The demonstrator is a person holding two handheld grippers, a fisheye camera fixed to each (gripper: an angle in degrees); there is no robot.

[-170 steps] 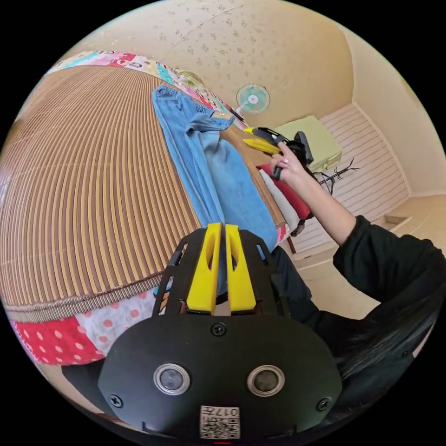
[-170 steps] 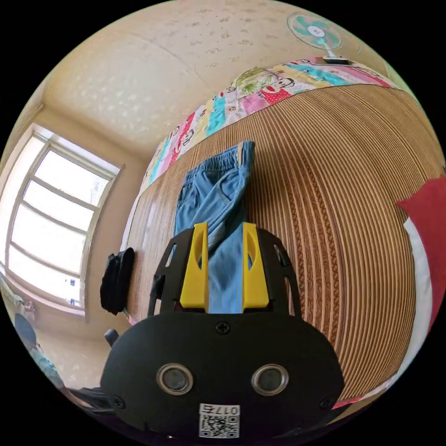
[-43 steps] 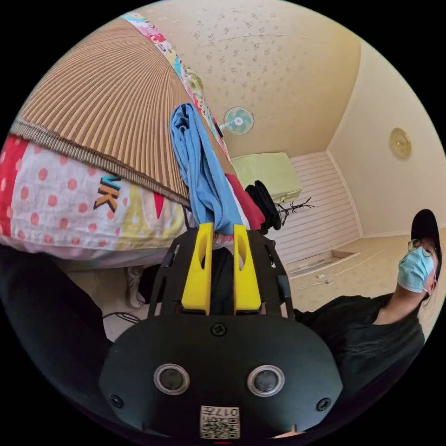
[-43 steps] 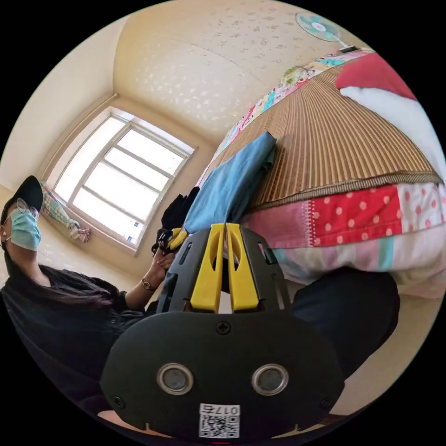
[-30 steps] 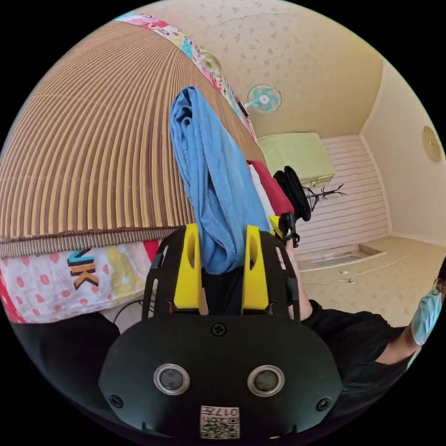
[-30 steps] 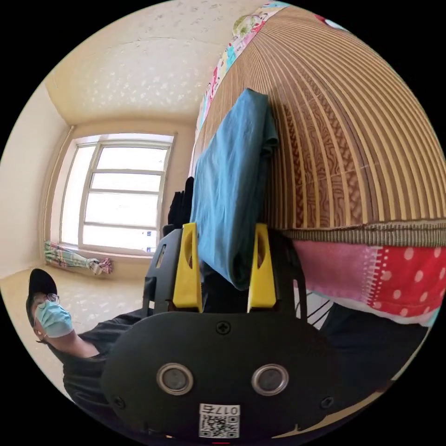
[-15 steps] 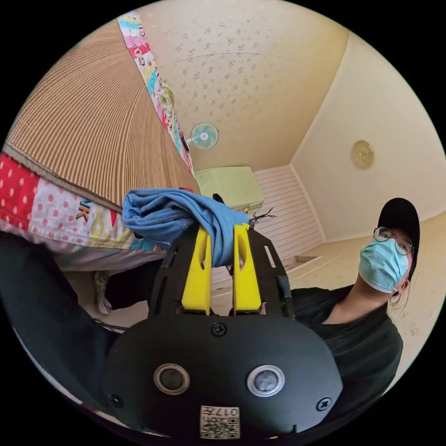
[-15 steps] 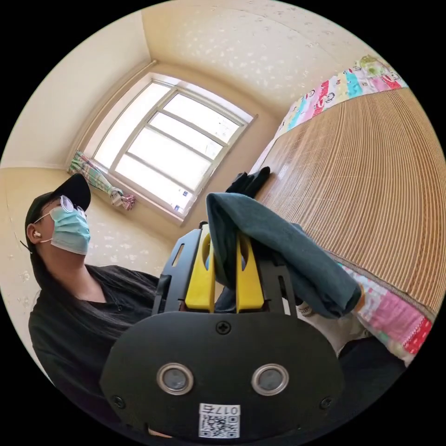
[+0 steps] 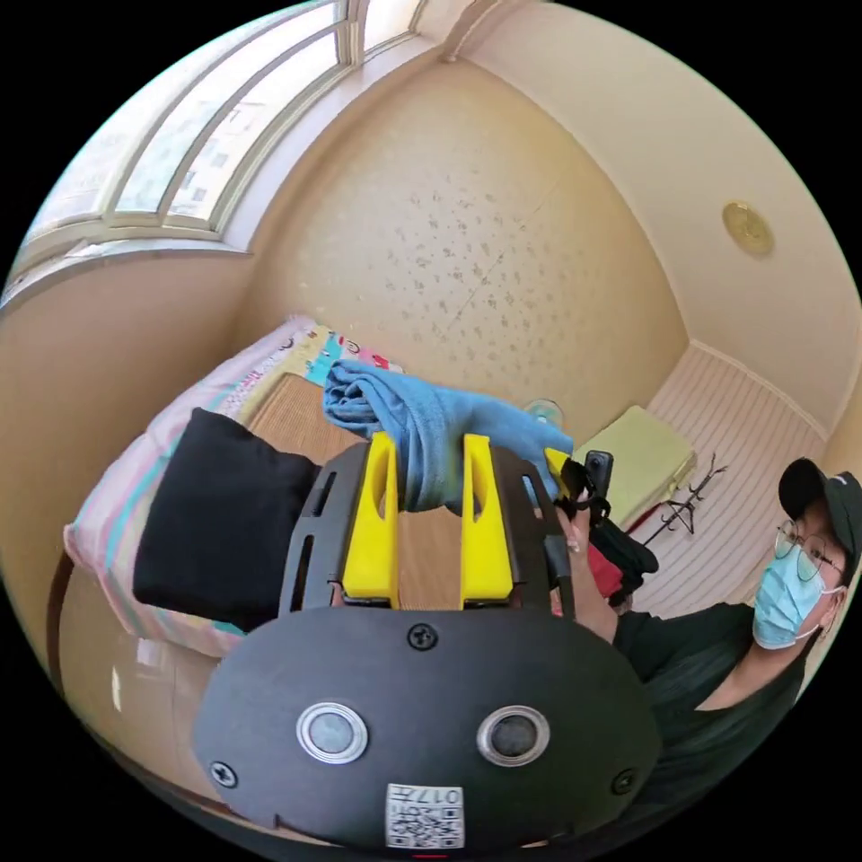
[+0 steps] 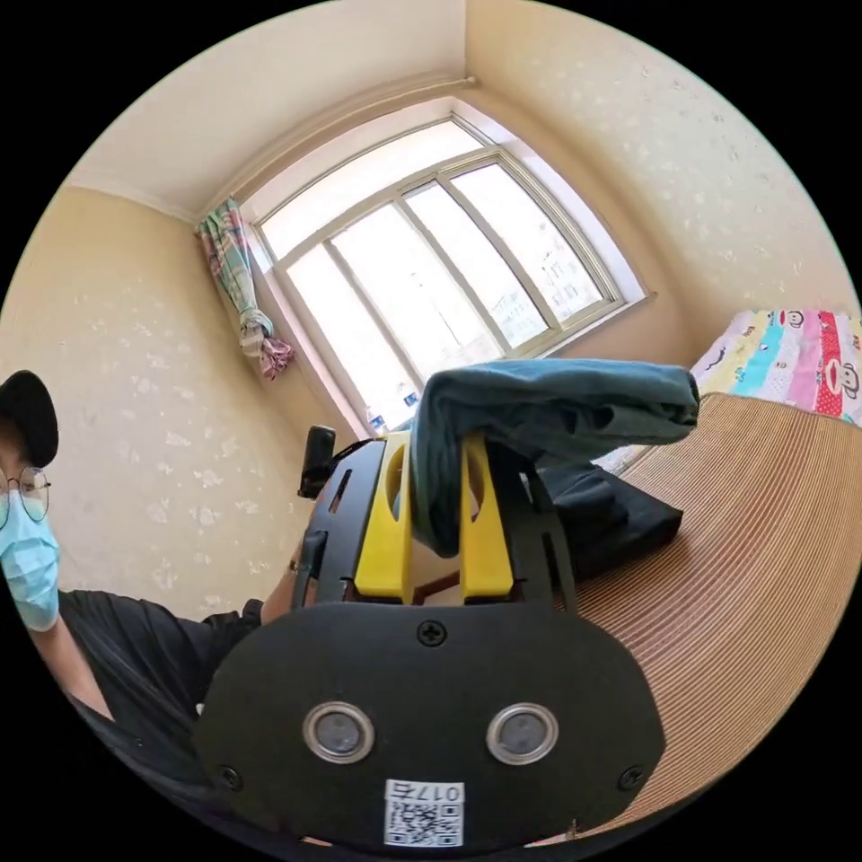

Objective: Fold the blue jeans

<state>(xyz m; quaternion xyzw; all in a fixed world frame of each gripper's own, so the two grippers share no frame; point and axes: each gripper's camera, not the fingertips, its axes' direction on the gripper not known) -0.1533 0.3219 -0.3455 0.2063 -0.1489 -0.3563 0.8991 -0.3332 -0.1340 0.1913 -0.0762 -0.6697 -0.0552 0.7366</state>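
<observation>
The blue jeans (image 9: 395,400) are a folded, thick bundle held up in the air above the bed. My left gripper (image 9: 429,442) is shut on one end of the bundle, and the denim fills the gap between its yellow jaws. My right gripper (image 10: 433,444) is shut on the other end, and the jeans (image 10: 575,400) stretch out level to the right above the mat. In the left gripper view the right gripper (image 9: 575,471) and the hand holding it show just past the jeans.
A striped brown mat (image 10: 763,557) covers the bed over a patterned quilt (image 10: 790,346). A folded black garment (image 9: 224,521) (image 10: 602,521) lies at the bed's window end. A red garment (image 9: 611,575) and a green cabinet (image 9: 637,449) are farther off. The person (image 9: 718,646) stands beside the bed.
Both grippers went from open around the folded jeans at the bed edge to shut on them. The bundle has been lifted off the mat and carried toward the window end with the black garment.
</observation>
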